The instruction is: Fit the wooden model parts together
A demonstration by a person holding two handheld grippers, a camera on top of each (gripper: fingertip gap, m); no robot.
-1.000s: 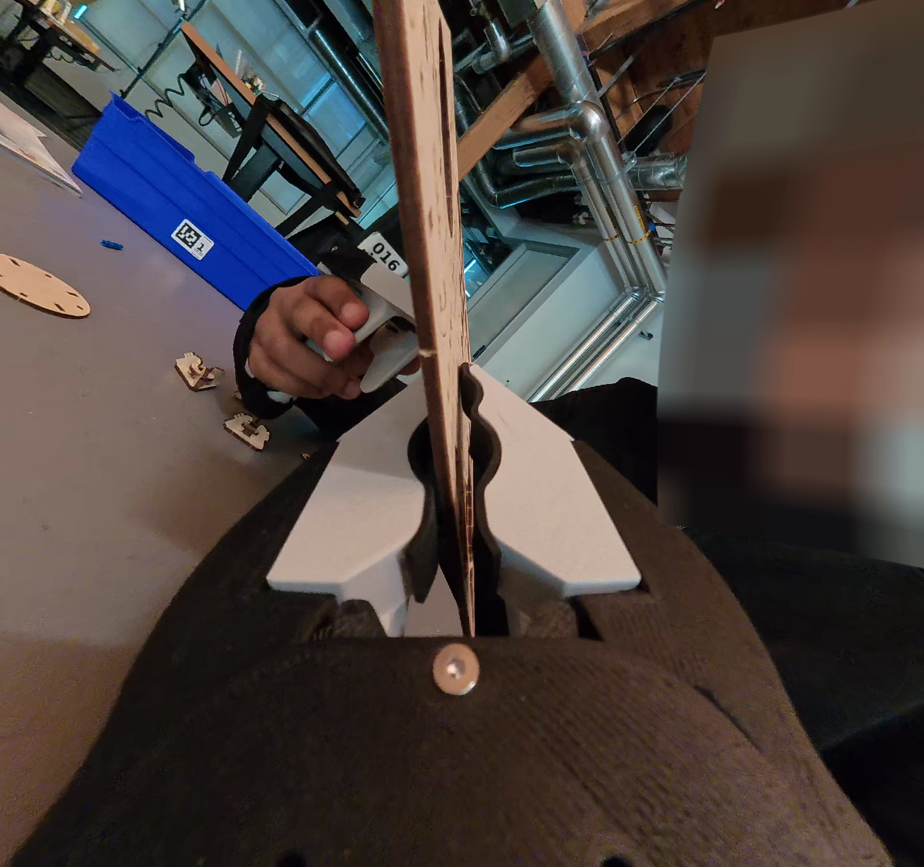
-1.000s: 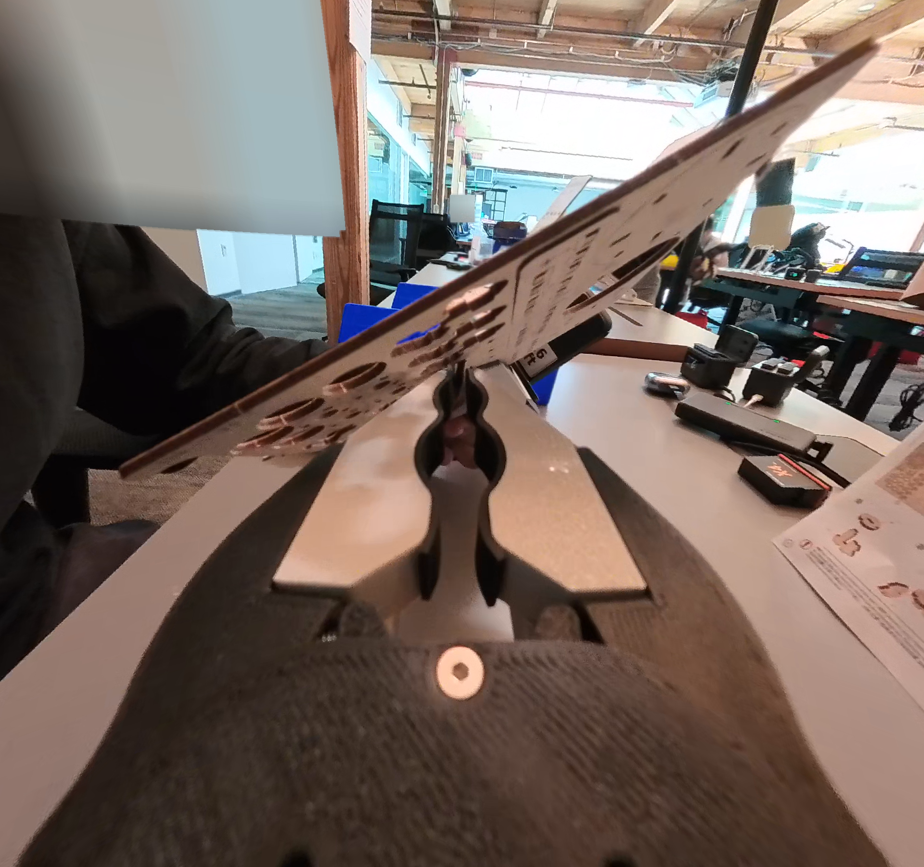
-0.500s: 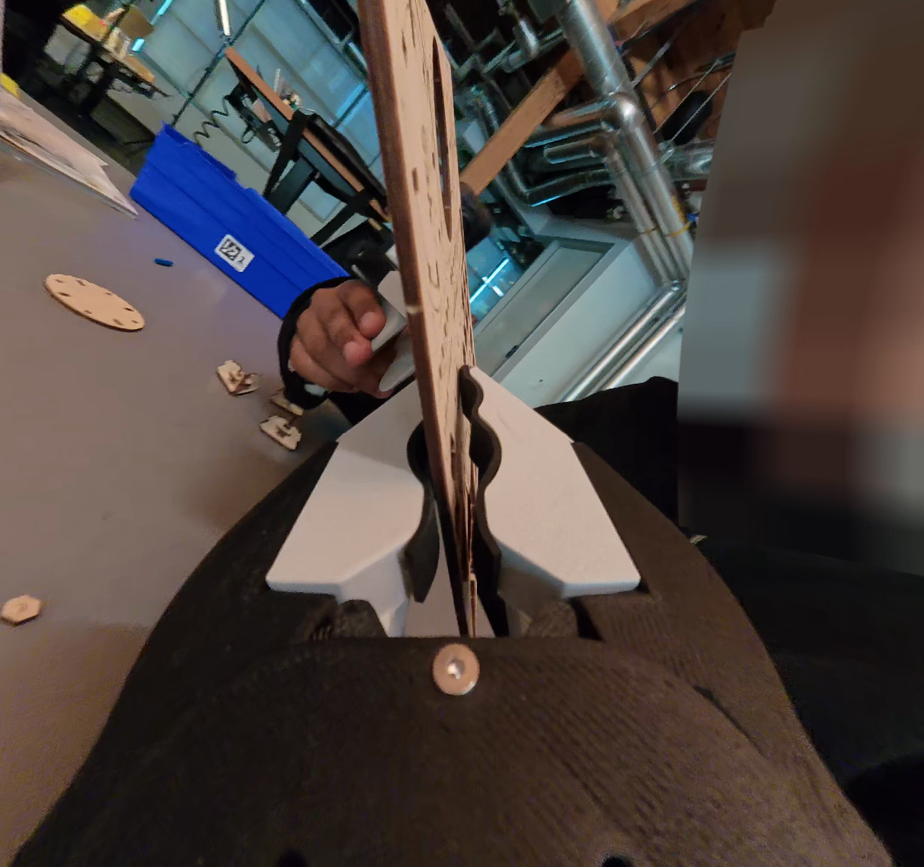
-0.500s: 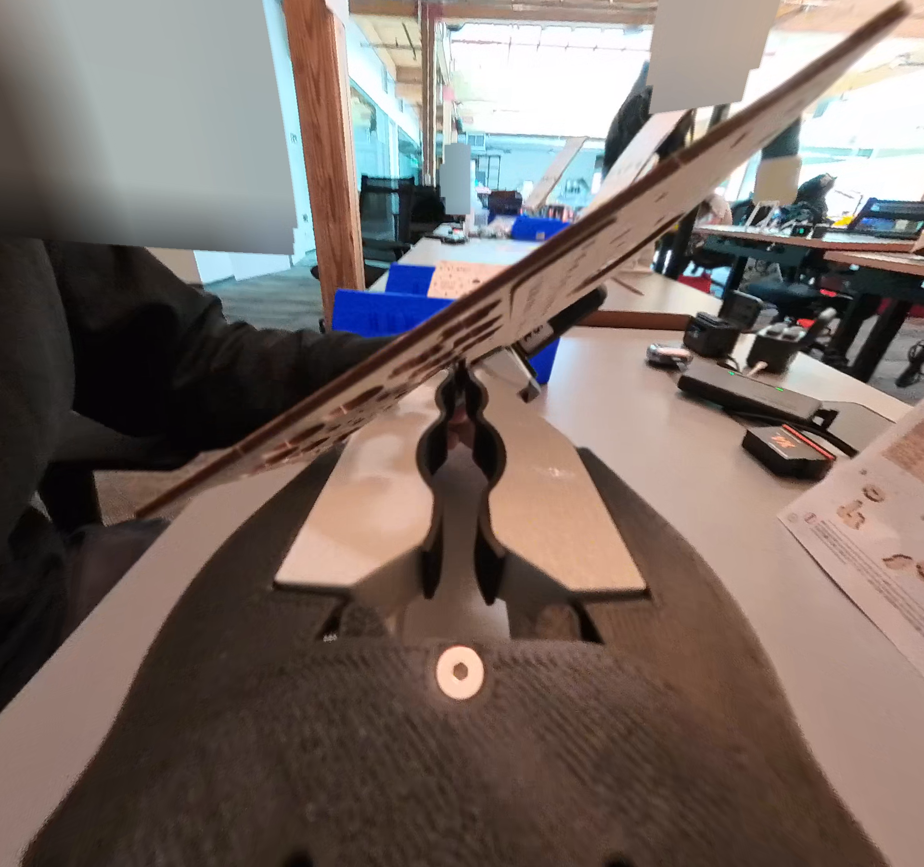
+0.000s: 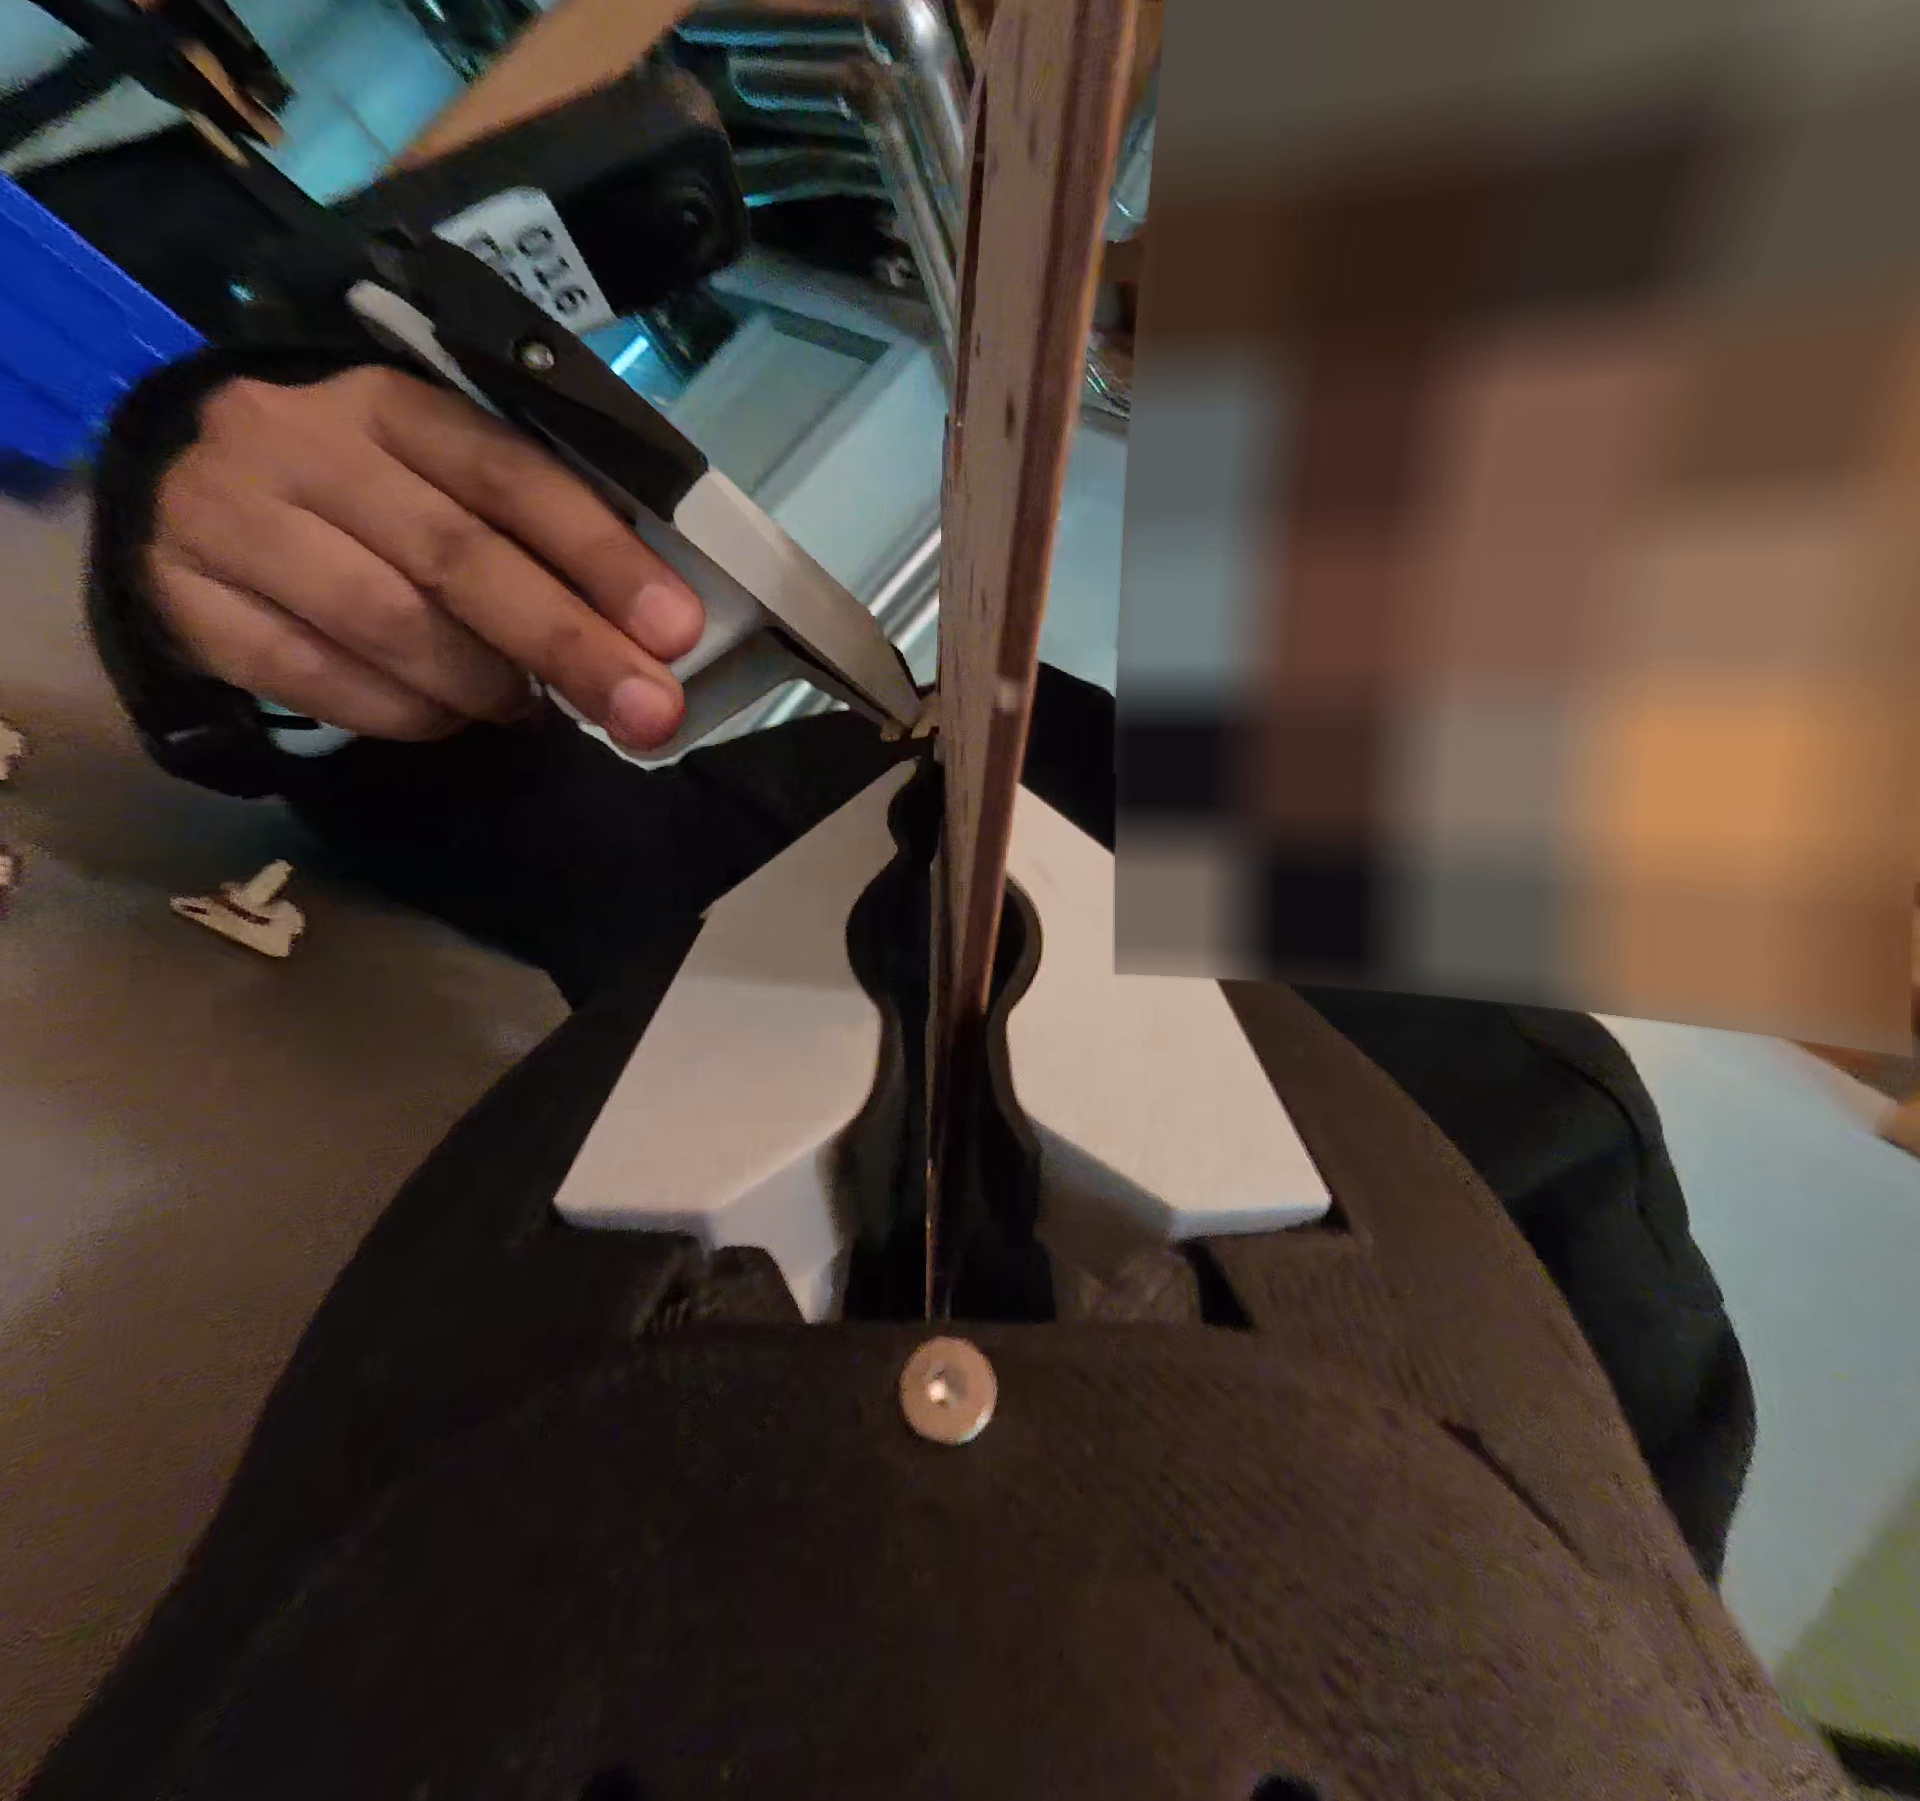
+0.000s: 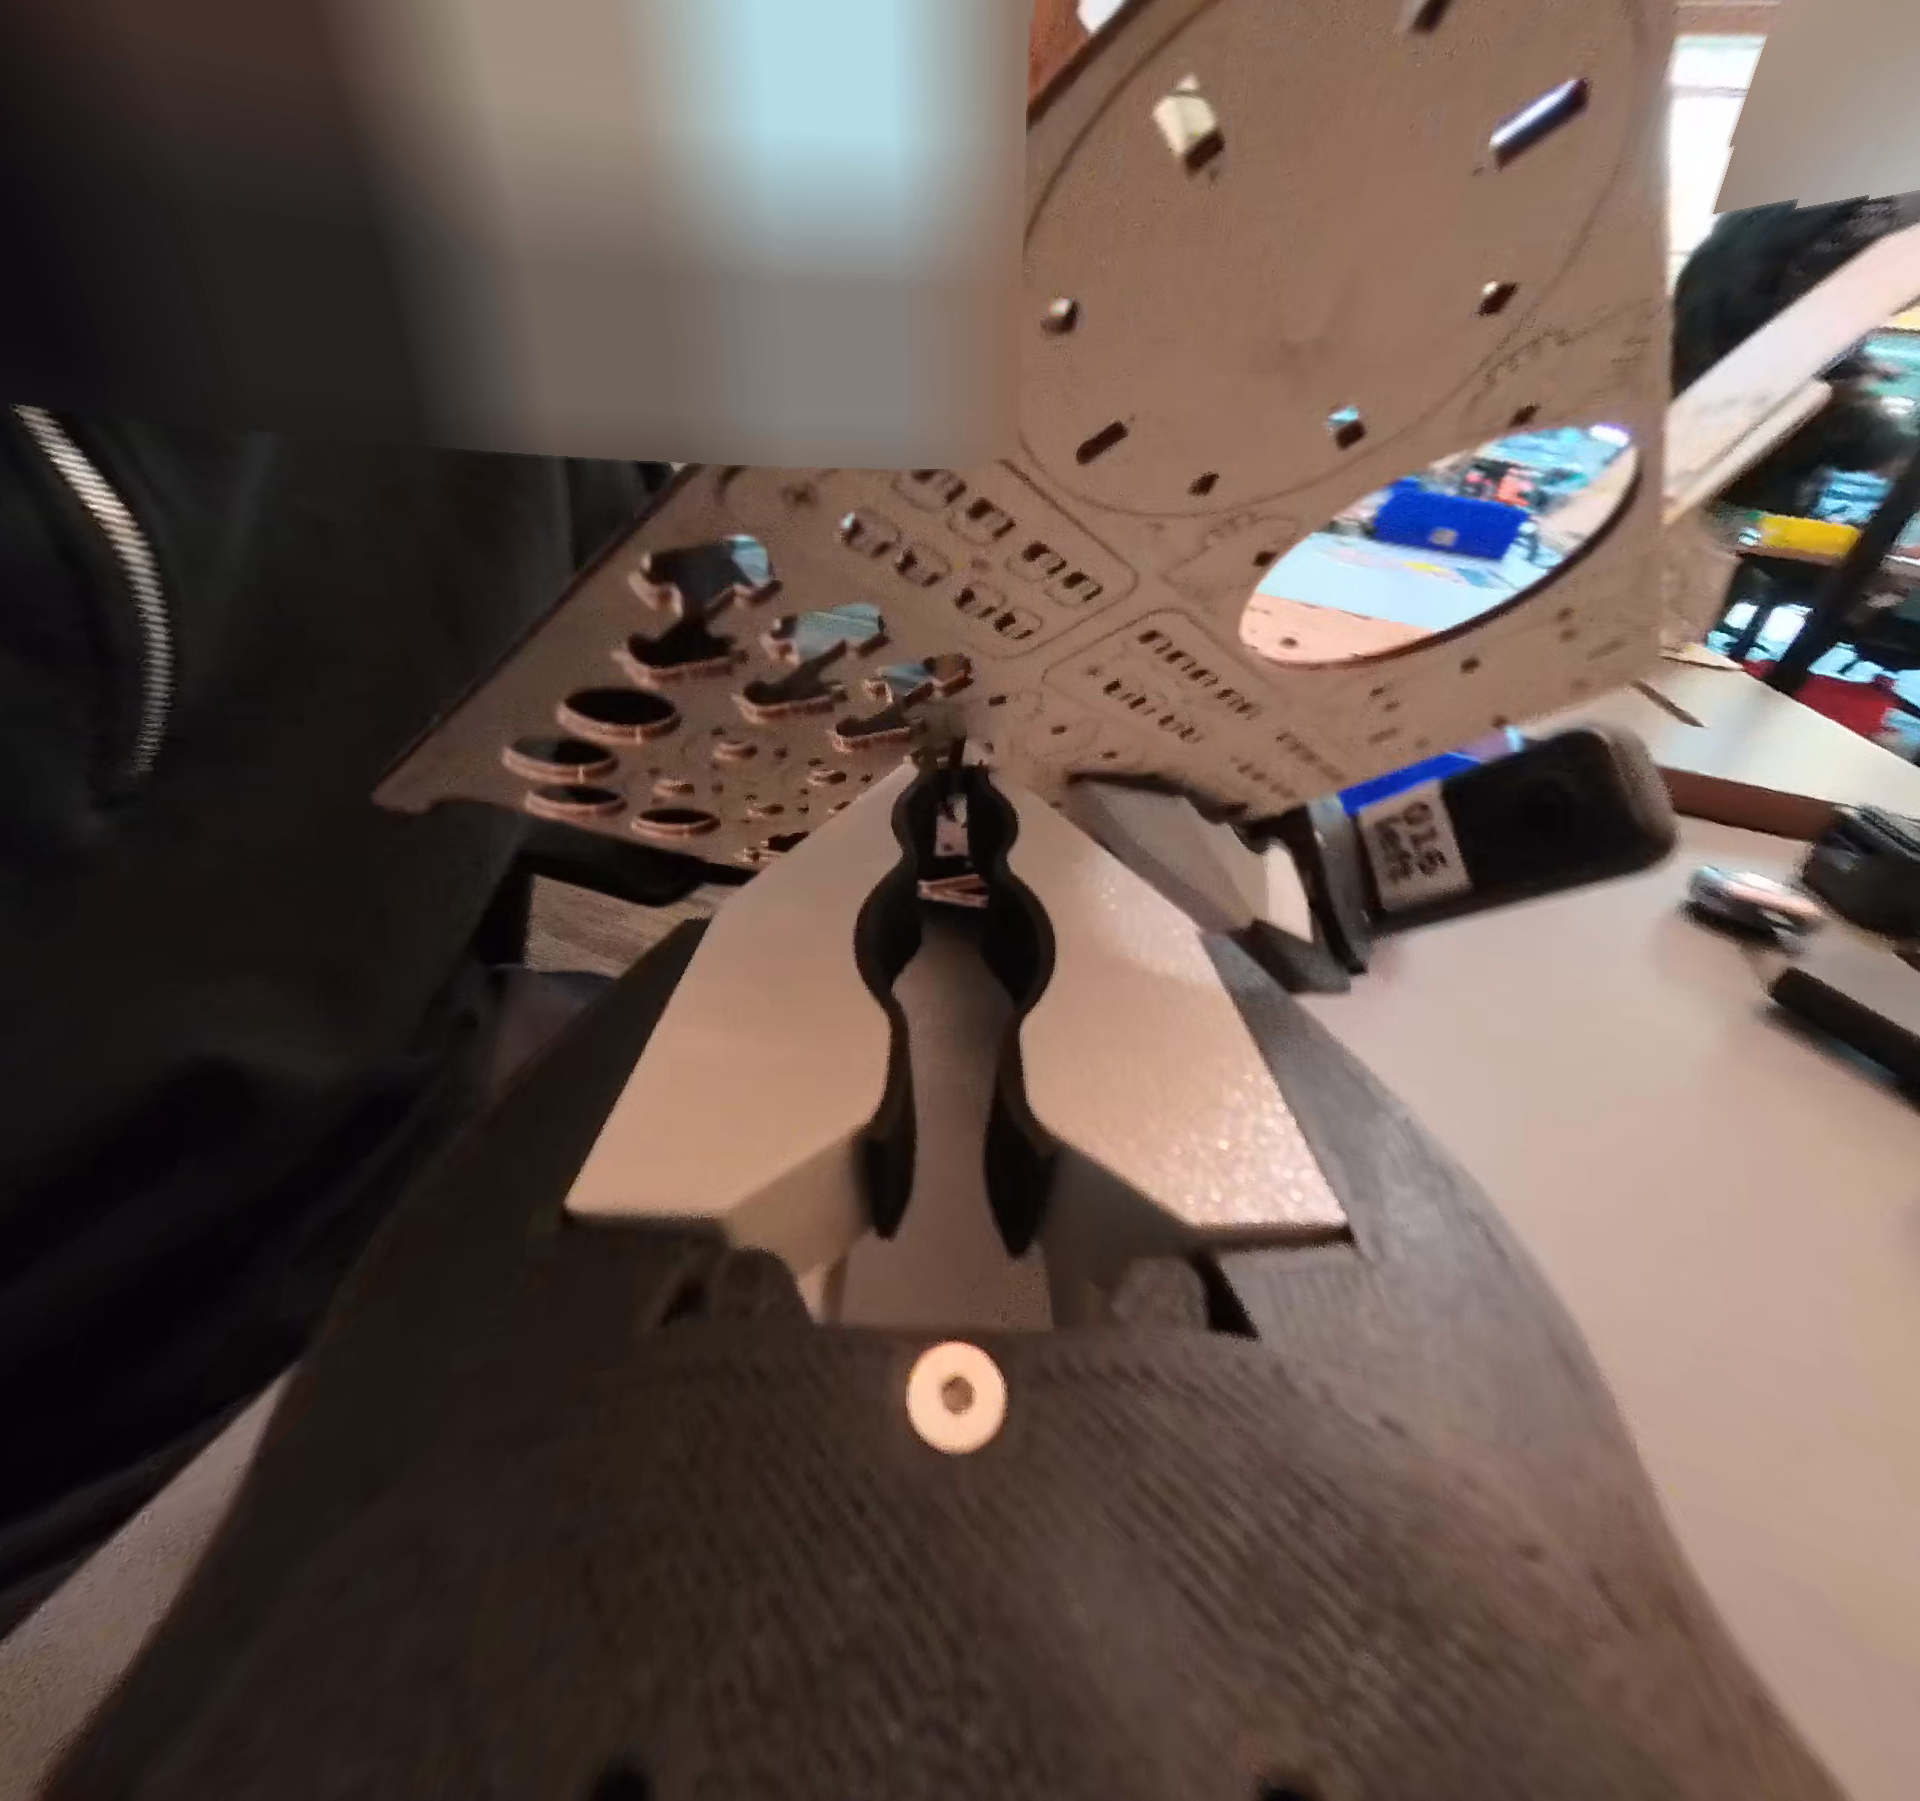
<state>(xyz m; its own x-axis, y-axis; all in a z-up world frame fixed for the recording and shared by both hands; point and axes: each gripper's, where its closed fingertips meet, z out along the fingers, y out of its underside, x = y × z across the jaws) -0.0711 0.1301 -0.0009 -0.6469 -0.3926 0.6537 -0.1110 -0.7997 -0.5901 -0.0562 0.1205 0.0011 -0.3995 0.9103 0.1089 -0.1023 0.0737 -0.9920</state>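
Wooden laser-cut sheet (image 5: 1023, 401) clamped in left gripper (image 5: 951, 795) jaws, right gripper (image 6: 951, 775) pinching small wooden piece (image 5: 906, 728), white label (image 6: 1423, 858) on camera.

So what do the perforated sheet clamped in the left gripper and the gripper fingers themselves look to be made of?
Perforated sheet: thin laser-cut plywood by its look, with a pale matt face, wood grain along its edge and darkened cutout rims. Left gripper fingers: matt white rigid plastic, possibly printed, lined with black, rubbery-looking wavy pads pressed against the sheet.

A shared workshop: exposed metal ducts (image 5: 914, 89), blue storage bins (image 6: 1444, 525) (labelled), and other worktables (image 6: 1766, 754).
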